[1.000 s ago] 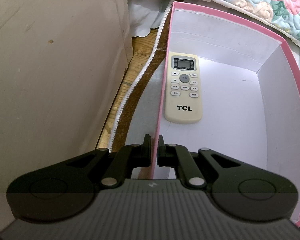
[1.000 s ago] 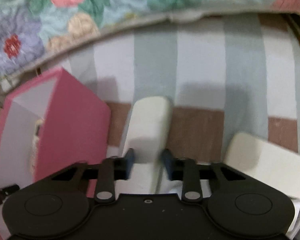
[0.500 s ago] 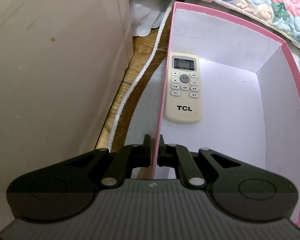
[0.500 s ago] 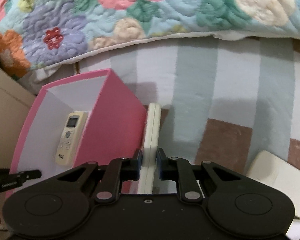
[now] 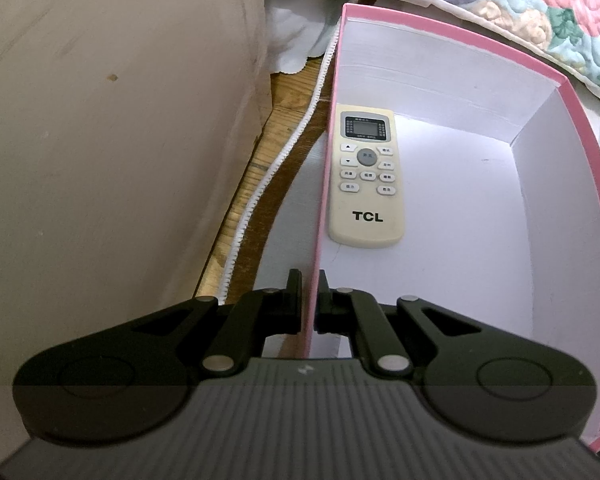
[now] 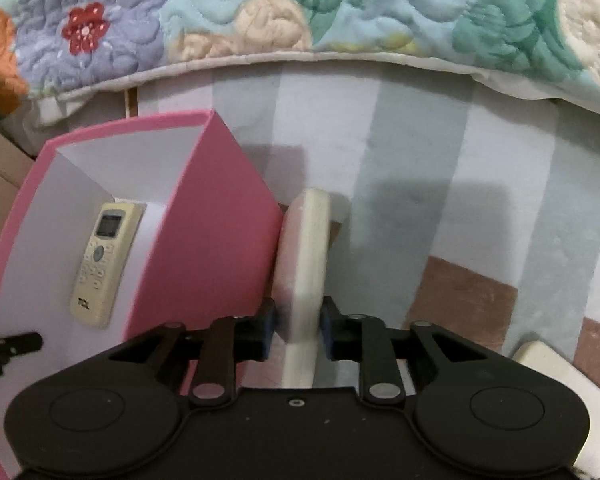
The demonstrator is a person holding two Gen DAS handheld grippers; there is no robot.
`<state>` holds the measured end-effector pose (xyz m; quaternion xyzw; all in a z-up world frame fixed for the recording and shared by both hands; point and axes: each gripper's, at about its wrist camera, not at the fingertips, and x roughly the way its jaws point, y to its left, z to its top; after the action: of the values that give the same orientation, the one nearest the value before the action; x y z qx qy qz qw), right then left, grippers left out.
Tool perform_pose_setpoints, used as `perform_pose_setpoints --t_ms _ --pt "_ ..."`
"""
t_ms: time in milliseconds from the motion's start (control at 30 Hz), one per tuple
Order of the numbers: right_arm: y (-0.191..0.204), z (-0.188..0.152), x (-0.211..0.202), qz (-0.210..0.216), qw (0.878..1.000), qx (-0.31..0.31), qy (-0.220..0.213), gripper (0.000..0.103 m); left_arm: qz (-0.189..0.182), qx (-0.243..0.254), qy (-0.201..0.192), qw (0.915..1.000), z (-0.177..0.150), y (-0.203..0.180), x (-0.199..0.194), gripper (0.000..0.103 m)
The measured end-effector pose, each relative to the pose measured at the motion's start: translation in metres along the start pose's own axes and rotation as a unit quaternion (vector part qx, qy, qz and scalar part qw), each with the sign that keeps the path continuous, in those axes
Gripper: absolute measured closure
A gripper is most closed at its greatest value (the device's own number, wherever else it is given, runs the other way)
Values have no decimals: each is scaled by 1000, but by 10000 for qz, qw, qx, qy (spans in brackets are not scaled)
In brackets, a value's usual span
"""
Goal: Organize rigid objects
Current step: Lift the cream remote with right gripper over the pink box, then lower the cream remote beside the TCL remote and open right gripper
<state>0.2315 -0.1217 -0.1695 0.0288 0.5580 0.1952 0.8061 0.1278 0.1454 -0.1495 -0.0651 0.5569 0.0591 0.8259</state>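
Note:
A pink box with a white inside (image 5: pixel 460 240) holds a cream TCL remote (image 5: pixel 366 178) lying face up by its left wall. My left gripper (image 5: pixel 310 300) is shut on that left wall. In the right wrist view the box (image 6: pixel 204 248) is at the left with the remote (image 6: pixel 104 260) inside. My right gripper (image 6: pixel 298 320) is shut on a second cream remote (image 6: pixel 306 256), held on edge just right of the box's outer wall.
A floral quilt (image 6: pixel 300 12) lies behind on the striped bed sheet (image 6: pixel 420 180). Another cream device (image 6: pixel 560 396) lies at the lower right. A beige panel (image 5: pixel 100 140) stands left of the box, with wooden floor (image 5: pixel 260 168) between.
My right gripper closed on the second remote, lifted it on edge, and carried it toward the box. The left gripper kept its hold on the box wall.

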Motion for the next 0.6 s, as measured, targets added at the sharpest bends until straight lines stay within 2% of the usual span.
perform_pose_setpoints --t_ms 133,233,400,500,600 --pt "11 -9 -26 -187 9988 -329 -306 83 -17 -6 -1 10000 0 0 0 99" --pt "22 -16 -46 -352 9967 -665 -318 83 -32 -16 -7 10000 0 1 0 99" --pt "48 -22 -90 -772 9857 -1397 -541 83 -23 87 -37 10000 2 -1 0 99" --pt "75 -20 -116 -960 9694 -2143 -712 83 -44 97 -59 9999 4 -1 -1 99" --pt "112 -14 -134 -928 9441 -3103 -613 83 -69 53 -53 9999 5 0 -2 100"
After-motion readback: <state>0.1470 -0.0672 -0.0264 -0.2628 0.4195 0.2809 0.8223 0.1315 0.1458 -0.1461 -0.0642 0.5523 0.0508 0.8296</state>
